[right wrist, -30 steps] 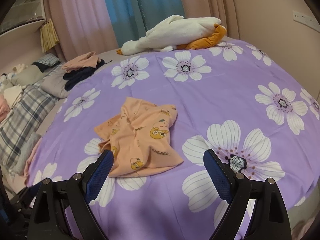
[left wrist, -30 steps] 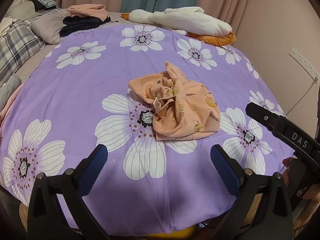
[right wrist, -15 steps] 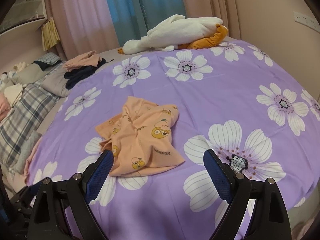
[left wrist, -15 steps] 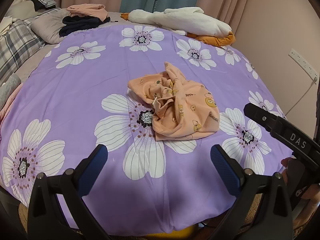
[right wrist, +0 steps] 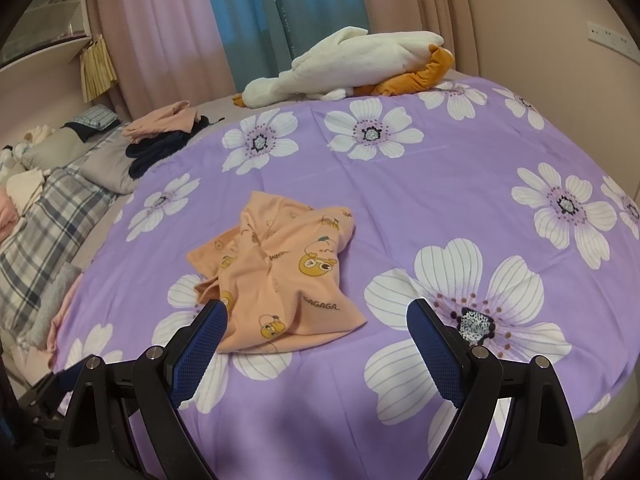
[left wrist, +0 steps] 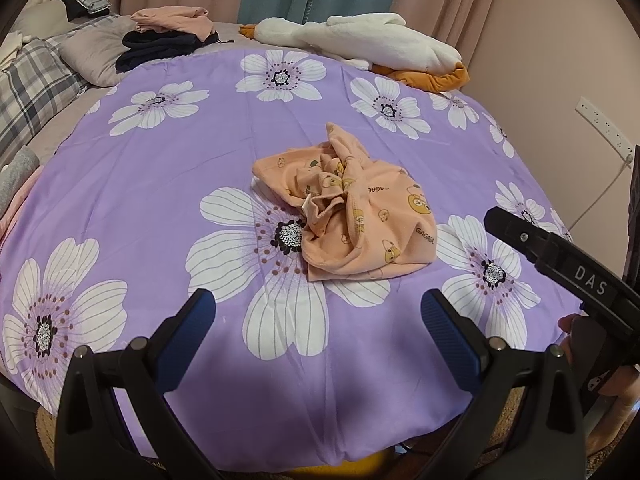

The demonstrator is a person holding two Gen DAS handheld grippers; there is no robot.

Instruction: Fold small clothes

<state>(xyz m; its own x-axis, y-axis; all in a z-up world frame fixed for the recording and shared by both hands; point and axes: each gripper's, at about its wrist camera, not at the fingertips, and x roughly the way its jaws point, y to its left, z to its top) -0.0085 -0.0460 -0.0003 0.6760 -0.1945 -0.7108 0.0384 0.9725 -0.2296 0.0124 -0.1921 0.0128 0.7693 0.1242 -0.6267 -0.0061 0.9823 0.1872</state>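
Peach garment (right wrist: 280, 276) (crumpled) reads "GAGAGA"; right tongs (left wrist: 516, 232) read "DAS".

The bed (left wrist: 120, 184), covered in purple flowered sheet, carries a crumpled peach garment (left wrist: 352, 216) ahead of the left claw (left wrist: 318, 320). A white plush toy (left wrist: 360, 40) and stacked clothes (left wrist: 168, 38) lie beyond.

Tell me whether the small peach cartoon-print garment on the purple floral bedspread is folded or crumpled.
Crumpled. The small peach cartoon-print garment lies bunched with twisted ridges and uneven edges on the purple floral bedspread, with no neat fold.
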